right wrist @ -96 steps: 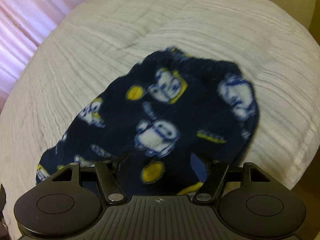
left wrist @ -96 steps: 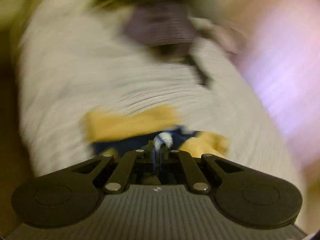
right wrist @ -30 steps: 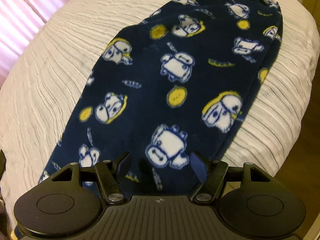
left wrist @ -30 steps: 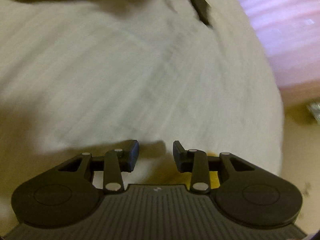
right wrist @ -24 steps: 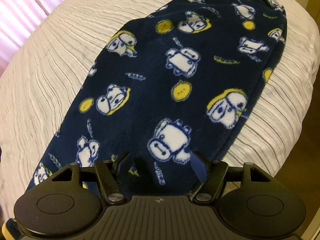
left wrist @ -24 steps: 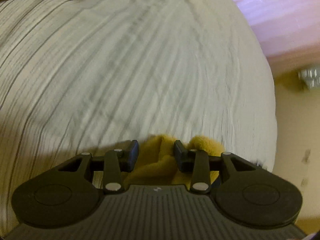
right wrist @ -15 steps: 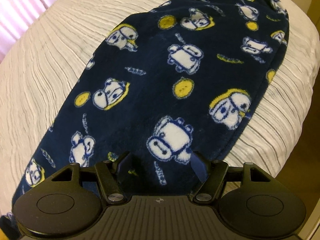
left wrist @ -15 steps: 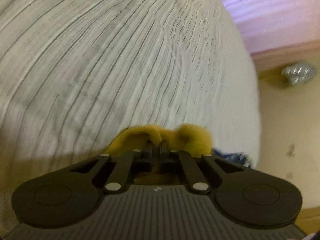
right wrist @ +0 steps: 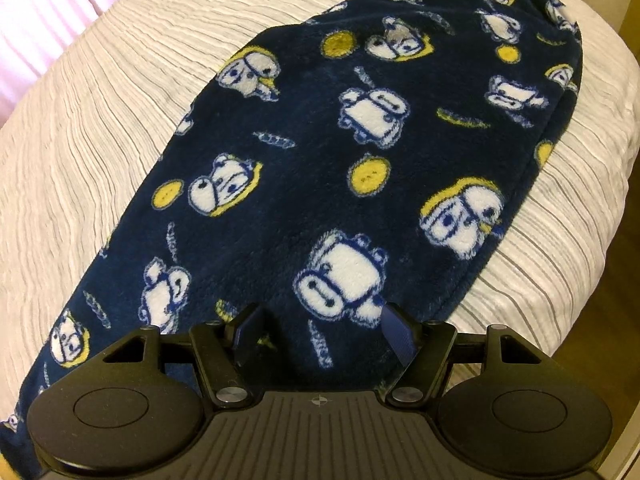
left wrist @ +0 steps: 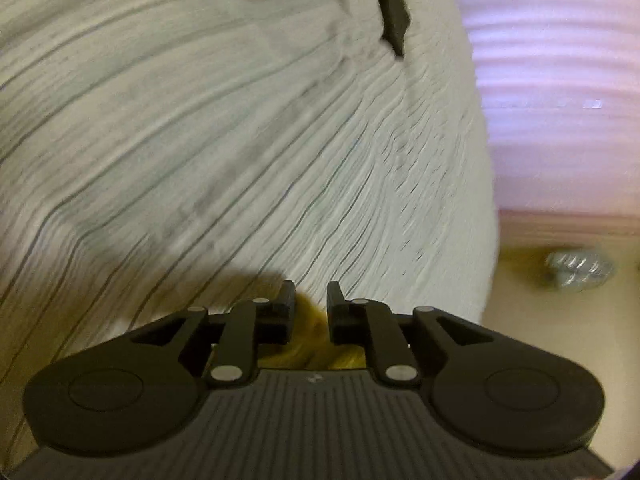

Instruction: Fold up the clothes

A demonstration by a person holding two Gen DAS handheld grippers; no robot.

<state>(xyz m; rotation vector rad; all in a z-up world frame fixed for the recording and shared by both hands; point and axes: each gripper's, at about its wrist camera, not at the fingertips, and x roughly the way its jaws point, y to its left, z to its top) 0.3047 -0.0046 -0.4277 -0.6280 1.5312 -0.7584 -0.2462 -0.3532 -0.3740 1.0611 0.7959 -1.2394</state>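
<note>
While the navy fleece (right wrist: 320, 152) lies flat on the bedspread (right wrist: 92, 128), running from lower left to upper right of the right wrist view, the right gripper (right wrist: 320, 334) hangs over its near end, jaws released. The left gripper (left wrist: 311, 314), jaws parted, straddles what may be yellow cloth (left wrist: 310, 344) at bottom centre.

Fuzzy navy fleece garment (right wrist: 320, 168) lies on a ribbed, crinkled white cloth bedspread (right wrist: 100, 128).
</note>
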